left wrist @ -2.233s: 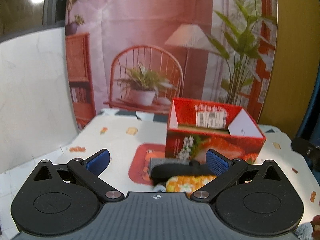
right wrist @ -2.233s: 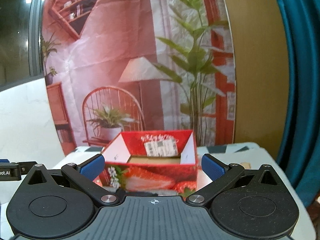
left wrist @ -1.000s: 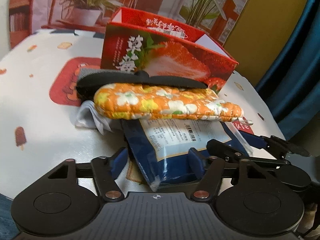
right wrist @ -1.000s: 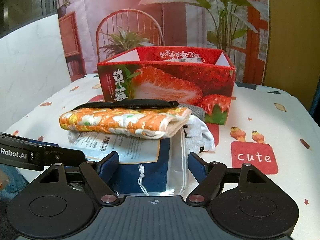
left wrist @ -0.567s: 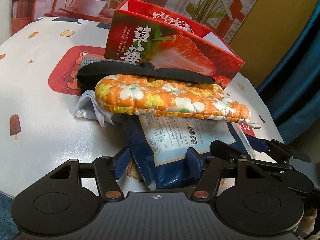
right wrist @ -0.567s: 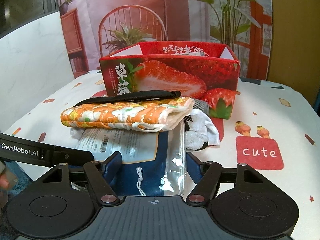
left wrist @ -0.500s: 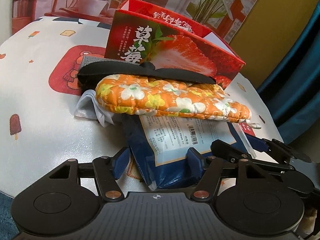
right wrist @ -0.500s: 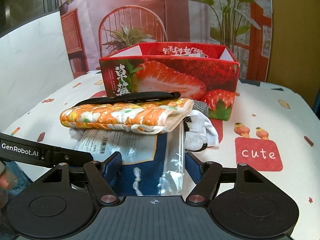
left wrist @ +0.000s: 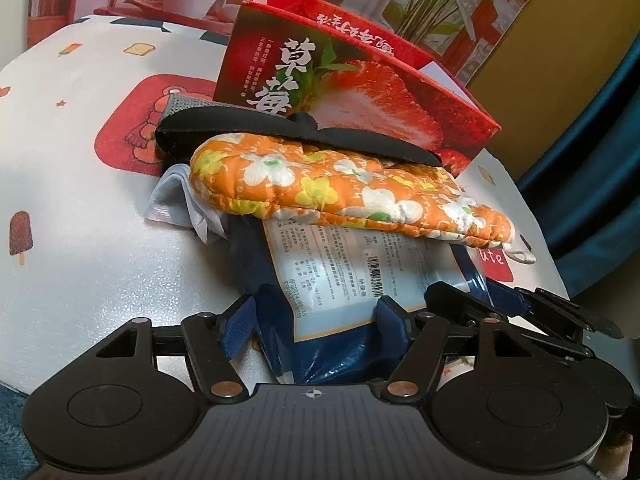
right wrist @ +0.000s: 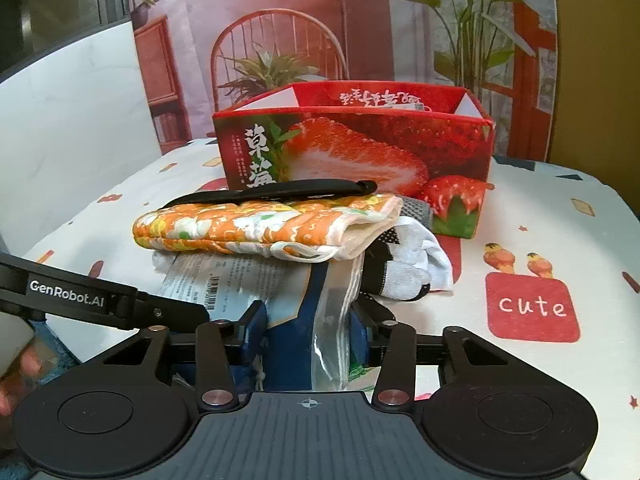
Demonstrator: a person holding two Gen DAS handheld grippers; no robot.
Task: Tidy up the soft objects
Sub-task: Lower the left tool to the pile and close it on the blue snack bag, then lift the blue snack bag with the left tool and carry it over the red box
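In front of the strawberry box [right wrist: 352, 148] the soft things lie in one heap on the tablecloth [right wrist: 560, 240], and both my grippers sit at its near edge. A second ago the blue plastic-wrapped packet [left wrist: 336, 280] at the bottom of the heap lay flat between the right gripper's [right wrist: 308, 328] spread fingers; now those jaws are closing, and the packet's near end has bunched into an upright fold between them. I judge the pads are pressing its wrapper, though the squeeze is not finished.

The left gripper [left wrist: 316, 316] has come in from well back of the heap to straddle the same packet from the other side of the near edge. Its jaws are opening, the packet's corner lies between them, and I cannot see either pad pressing it, so I count that one as holding nothing.

On top of the packet, nearer the strawberry box, rests the orange floral oven mitt [left wrist: 344, 188]. A black band [left wrist: 296, 132] lies across the mitt, touching the box's front wall, and a white-and-black sock [right wrist: 404, 264] sits beside the mitt, just in front of the box.

For the task, this means the bottom item is being taken first. I expect the mitt and band to slide or tip off when the packet is pulled free. The box is open at the top, but what it holds I cannot make out.
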